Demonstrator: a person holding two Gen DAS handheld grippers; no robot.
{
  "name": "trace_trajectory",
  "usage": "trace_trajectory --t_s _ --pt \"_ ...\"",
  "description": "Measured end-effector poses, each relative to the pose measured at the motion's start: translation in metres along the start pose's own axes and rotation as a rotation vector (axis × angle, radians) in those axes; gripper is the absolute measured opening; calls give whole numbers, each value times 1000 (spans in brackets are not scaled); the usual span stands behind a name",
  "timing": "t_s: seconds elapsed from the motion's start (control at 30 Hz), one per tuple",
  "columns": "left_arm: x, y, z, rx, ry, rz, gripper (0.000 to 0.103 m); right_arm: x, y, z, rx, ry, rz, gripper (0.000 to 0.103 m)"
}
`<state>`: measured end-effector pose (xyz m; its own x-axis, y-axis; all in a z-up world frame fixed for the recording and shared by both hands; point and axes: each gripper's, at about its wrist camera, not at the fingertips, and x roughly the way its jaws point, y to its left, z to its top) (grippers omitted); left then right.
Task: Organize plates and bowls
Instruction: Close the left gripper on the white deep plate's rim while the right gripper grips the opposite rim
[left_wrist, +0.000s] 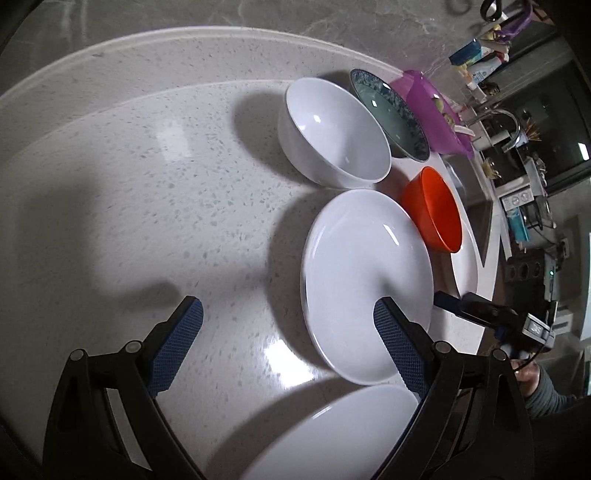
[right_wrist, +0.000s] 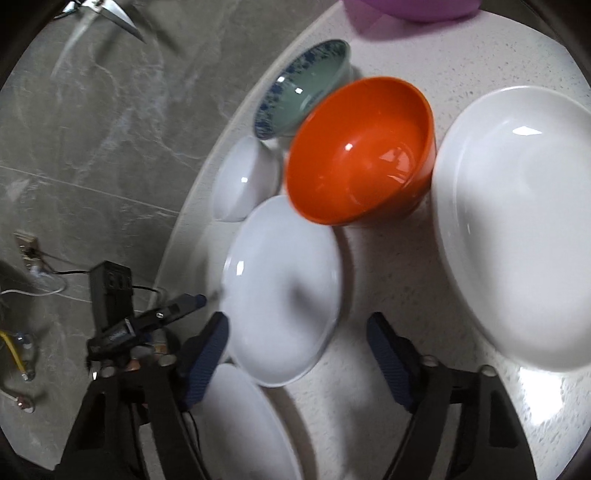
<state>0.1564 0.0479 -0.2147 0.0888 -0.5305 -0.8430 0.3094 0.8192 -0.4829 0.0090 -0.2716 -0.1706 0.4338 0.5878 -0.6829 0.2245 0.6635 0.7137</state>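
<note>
Your left gripper (left_wrist: 288, 325) hangs with jaws spread and empty at lower frame, the shallow white ceramic plate (left_wrist: 365, 280) right of centre; your right gripper (right_wrist: 297, 339) gapes empty below the glossy orange plastic bowl (right_wrist: 360, 155).

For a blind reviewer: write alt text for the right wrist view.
The open right gripper hovers over a speckled white counter, its fingers straddling a white plate. Beyond sit an orange bowl, a white bowl and a blue-patterned bowl; a larger white plate lies right, the left gripper at left.
</note>
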Motion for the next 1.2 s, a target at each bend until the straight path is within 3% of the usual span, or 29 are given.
trace_trajectory --t_s 0.03,0.17,0.37,0.5,0.53,0.57,0.67,0.77,0.83,0.97,1.2 --pt "4 0 3 11 11 3 92 2 -2 1 12 1 -7 67" --pt "24 -2 10 45 60 9 81 10 -8 6 33 16 -19 65" --pt "36 -8 20 72 81 -27 77 14 -15 11 60 13 -19 62" --pt "42 -16 25 105 96 -18 67 15 -17 12 62 30 -12 57" --pt "43 -18 24 114 102 -21 60 16 -17 13 65 32 -14 55" --pt "45 -21 24 119 108 -24 51 17 -15 14 65 36 -17 51" --pt "50 -26 22 144 129 -42 40 20 -14 16 59 45 -33 43" --pt "51 -27 19 146 137 -55 35 23 -15 16 58 64 -41 33" --pt "51 -27 19 143 134 -47 31 24 -16 18 60 66 -43 29" --pt "48 -21 17 129 132 -10 11 23 -19 20 64 67 -86 10" --pt "42 -21 9 147 129 50 9 23 -17 20 38 78 -119 9"
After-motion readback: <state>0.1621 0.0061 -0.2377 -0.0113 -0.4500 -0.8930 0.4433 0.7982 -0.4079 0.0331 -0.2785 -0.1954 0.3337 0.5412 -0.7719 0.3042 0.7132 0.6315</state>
